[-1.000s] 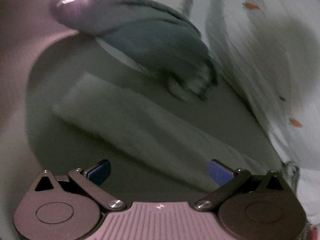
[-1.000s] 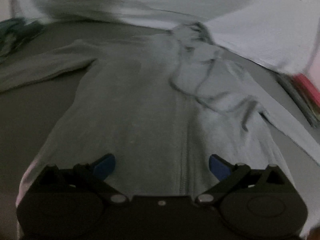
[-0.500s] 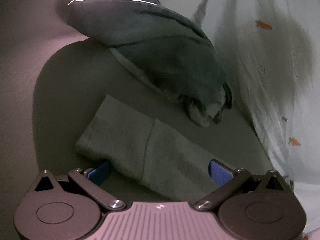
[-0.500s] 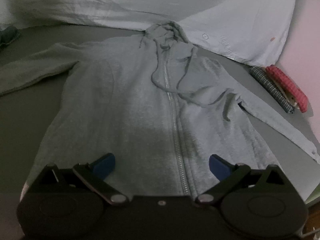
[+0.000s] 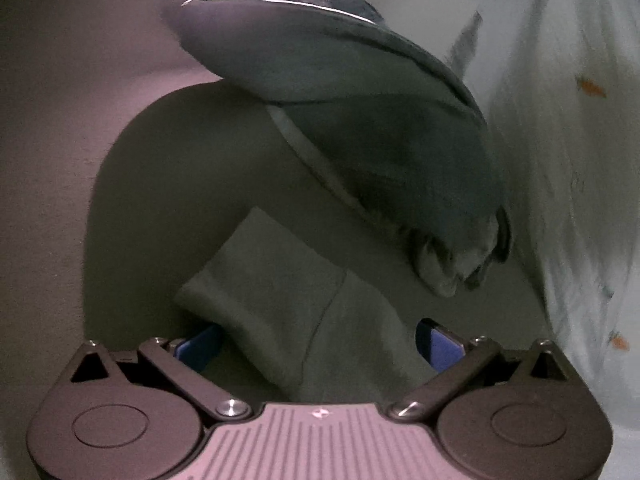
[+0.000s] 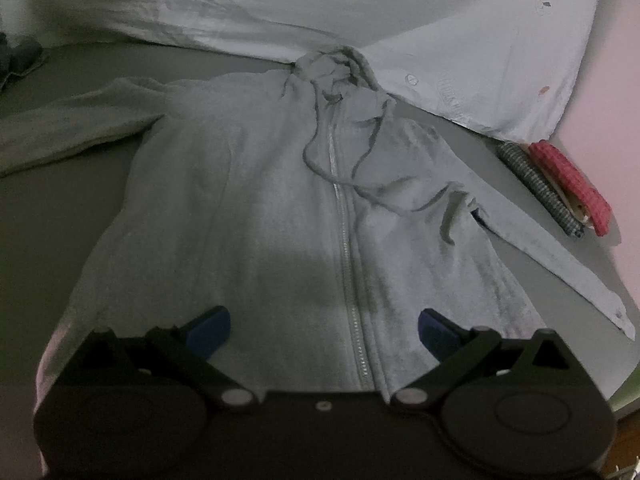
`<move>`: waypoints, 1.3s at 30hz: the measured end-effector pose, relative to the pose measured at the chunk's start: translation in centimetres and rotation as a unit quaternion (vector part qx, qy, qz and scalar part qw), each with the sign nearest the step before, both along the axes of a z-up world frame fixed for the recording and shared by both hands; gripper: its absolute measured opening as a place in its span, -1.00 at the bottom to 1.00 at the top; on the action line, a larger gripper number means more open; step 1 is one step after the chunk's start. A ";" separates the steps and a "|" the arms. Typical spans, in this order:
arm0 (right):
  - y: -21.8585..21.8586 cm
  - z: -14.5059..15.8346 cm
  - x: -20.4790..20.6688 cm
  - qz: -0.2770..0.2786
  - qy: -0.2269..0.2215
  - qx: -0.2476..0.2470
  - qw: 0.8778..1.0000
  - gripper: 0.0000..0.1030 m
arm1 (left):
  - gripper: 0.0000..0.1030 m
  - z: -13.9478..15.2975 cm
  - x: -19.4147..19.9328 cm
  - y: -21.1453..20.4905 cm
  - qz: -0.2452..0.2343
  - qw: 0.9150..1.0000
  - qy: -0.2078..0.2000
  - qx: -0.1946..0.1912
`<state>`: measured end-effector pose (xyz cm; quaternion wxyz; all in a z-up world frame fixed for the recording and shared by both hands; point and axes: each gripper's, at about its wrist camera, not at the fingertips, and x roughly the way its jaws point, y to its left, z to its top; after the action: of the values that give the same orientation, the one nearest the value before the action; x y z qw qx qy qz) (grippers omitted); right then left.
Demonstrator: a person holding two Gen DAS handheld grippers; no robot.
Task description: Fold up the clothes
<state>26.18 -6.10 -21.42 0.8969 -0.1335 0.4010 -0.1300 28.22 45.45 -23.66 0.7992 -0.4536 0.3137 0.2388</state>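
Both grippers, left (image 5: 316, 344) and right (image 6: 324, 330), spread wide; hoodie (image 6: 288, 216) unlabelled.

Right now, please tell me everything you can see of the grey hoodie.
The grey hoodie looks like soft fleece and lies flat, front up, on the dark sheet, sleeves spread to both sides. Its zipper is closed, the drawstrings lie loose across the chest, and the crumpled hood touches the white carrot-print bedding. One sleeve cuff lies between the open left gripper fingers.
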 end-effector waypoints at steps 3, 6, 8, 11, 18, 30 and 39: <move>0.2 -0.1 0.2 0.007 -0.002 -0.007 1.000 0.97 | 0.37 0.1 -0.3 0.2 0.036 0.999 0.006 0.008; 0.2 -0.1 0.5 0.013 0.000 -0.007 1.000 0.97 | -0.82 0.4 0.2 -0.2 0.025 0.993 0.076 0.087; 0.0 0.0 0.6 0.017 0.004 -0.004 1.000 0.97 | -0.83 0.3 -0.1 0.2 0.019 0.994 0.071 0.084; -0.2 0.2 0.8 0.027 0.013 0.002 1.000 0.96 | -0.88 1.0 0.2 0.2 0.027 0.994 0.067 0.077; -1.6 0.8 0.4 0.076 0.024 0.004 0.997 0.85 | -0.90 10.8 4.8 -8.8 -0.081 0.985 -0.072 0.138; -15.4 4.2 0.2 0.032 -0.017 0.082 0.996 0.85 | 0.12 15.8 9.0 -54.7 -0.614 0.756 -0.171 0.146; -24.9 4.8 2.3 0.001 -0.031 0.174 0.984 0.05 | 0.46 9.4 7.9 -52.3 -0.544 0.819 -0.060 0.170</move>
<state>28.52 -31.01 -16.66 0.9187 0.0281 0.3891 -0.0612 36.12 -6.89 -14.23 0.8806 -0.0790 0.4158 -0.2131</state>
